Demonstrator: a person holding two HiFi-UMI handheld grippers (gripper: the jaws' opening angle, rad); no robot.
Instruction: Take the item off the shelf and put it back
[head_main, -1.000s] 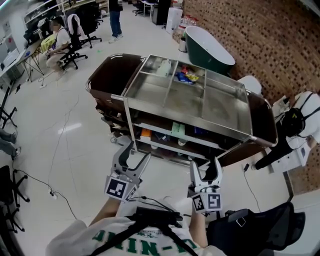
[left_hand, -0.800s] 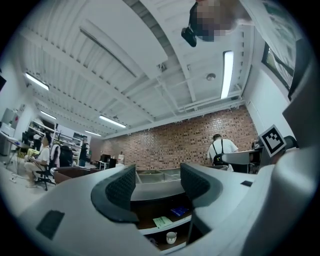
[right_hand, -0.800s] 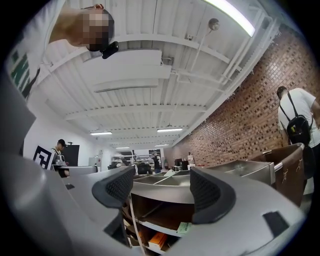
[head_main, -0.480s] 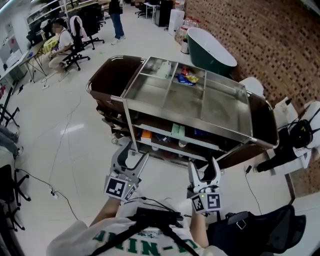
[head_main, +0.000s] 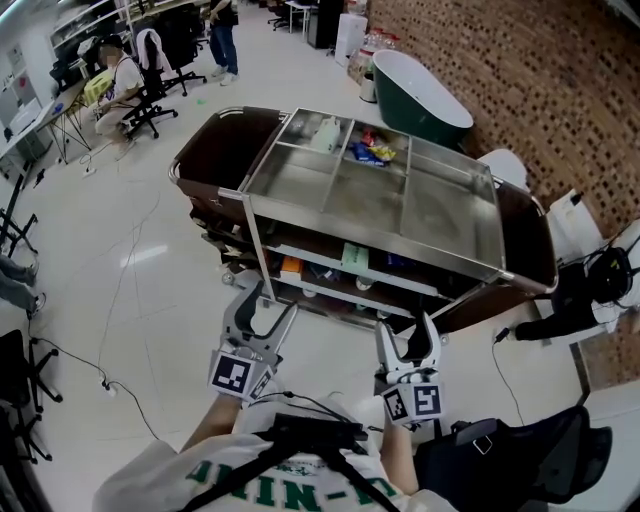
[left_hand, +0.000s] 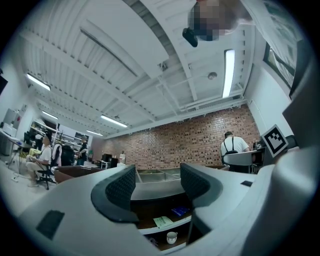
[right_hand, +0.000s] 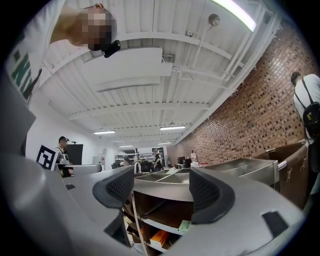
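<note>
Open-plan lab office. Ahead of the right claw (head_main: 406, 327) stands a stainless steel shelf trolley (head_main: 450, 215). A red brick wall (head_main: 520, 70) runs to its right, with black swivel office chairs (head_main: 152, 108) far left.

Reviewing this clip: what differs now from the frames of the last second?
Only bystanders moved. The person in white by the brick wall drifted toward the picture's right edge, and the standing person at the far end shifted slightly left. Nothing was taken or let go. The left gripper and right gripper hover open and empty in front of the cart, as before, and the shelf items are untouched.
</note>
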